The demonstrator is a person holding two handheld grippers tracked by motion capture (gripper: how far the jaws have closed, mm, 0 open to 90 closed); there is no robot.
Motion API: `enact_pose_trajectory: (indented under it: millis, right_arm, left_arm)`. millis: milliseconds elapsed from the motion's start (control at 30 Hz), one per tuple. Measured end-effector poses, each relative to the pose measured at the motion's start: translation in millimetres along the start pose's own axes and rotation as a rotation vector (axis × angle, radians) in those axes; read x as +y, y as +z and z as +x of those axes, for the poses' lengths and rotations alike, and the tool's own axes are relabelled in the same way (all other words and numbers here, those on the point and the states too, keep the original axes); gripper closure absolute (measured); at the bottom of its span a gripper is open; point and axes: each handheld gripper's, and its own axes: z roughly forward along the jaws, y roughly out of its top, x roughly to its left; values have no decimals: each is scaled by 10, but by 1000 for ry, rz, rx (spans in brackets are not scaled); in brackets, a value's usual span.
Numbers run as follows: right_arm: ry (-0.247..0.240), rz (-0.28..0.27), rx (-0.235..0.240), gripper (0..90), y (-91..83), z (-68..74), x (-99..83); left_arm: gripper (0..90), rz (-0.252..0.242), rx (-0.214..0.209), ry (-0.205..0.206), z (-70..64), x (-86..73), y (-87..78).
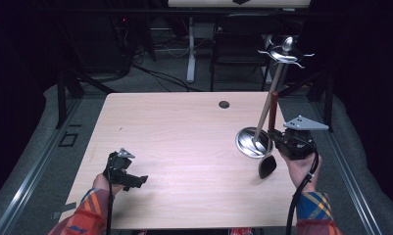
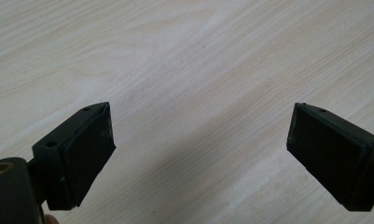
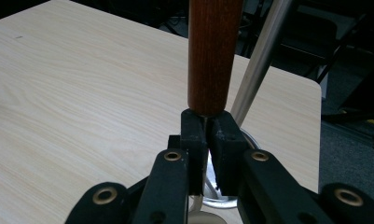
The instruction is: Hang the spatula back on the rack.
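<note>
Fingers of the right gripper point(image 3: 207, 135) clamp a brown-handled spatula point(image 1: 272, 113) beside the metal utensil stand point(image 1: 255, 141); left gripper point(image 2: 201, 140) fingers spread open above the tabletop point(image 1: 184, 127).

The desk point(image 1: 174, 142) is pale wood-grain laminate, smooth and matt. Near its right edge stands a shiny metal stand point(image 1: 255, 142) with a polished round base and brushed pole. The utensil handle point(image 3: 214, 51) is glossy reddish-brown wood. Both claws' pads point(image 2: 89, 149) look matt black rubber.
</note>
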Motion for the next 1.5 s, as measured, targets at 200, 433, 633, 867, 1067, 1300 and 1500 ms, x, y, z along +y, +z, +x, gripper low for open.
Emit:
enact_pose_trajectory:
  millis: [200,433,633,867,1067,1300,1500]
  right_arm:
    - [18,-15,-24,845,-19,-66,37]
    - [38,-24,-47,845,-70,-142,81]
    - [49,-30,-67,845,-107,-209,110]
    - [64,-52,-84,844,-170,-262,162]
    - [81,-60,-103,845,-213,-319,189]
    - [108,-90,-117,845,-270,-390,238]
    - [112,-109,-129,845,-298,-424,269]
  left_arm:
    - [72,1,-2,2,9,-5,3]
    - [73,2,-2,-1,4,-5,8]
    - [73,4,0,0,1,-5,9]
    - [73,2,2,3,0,-4,2]
    - [73,1,-1,4,5,-13,-6]
    - [74,5,0,11,-21,-9,2]
    - [74,6,-3,13,-16,-8,13]
